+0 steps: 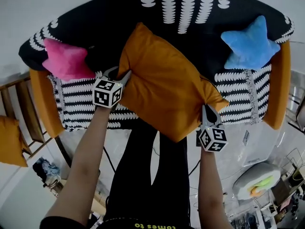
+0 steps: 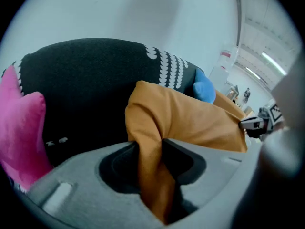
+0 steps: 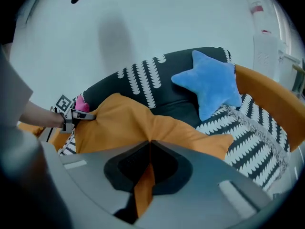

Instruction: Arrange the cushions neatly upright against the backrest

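Fabric fills both pairs of jaws: my left hand-held gripper (image 2: 150, 151) pinches one corner of the orange cushion (image 1: 162, 80); my right hand-held gripper (image 3: 147, 151) is clamped tight on the opposite corner; the cushion hangs stretched between them. I should keep both pinches firm, lift evenly, and stand it against the backrest (image 1: 186, 6) ahead of both grippers, between the pink star cushion (image 1: 66, 58) beyond my left gripper and the blue star cushion (image 1: 250, 44) beyond my right.

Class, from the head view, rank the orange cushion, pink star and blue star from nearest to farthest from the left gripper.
1. Orange cushion: clamped in the left gripper, centre.
2. Pink star: sofa's left end.
3. Blue star: far right end.
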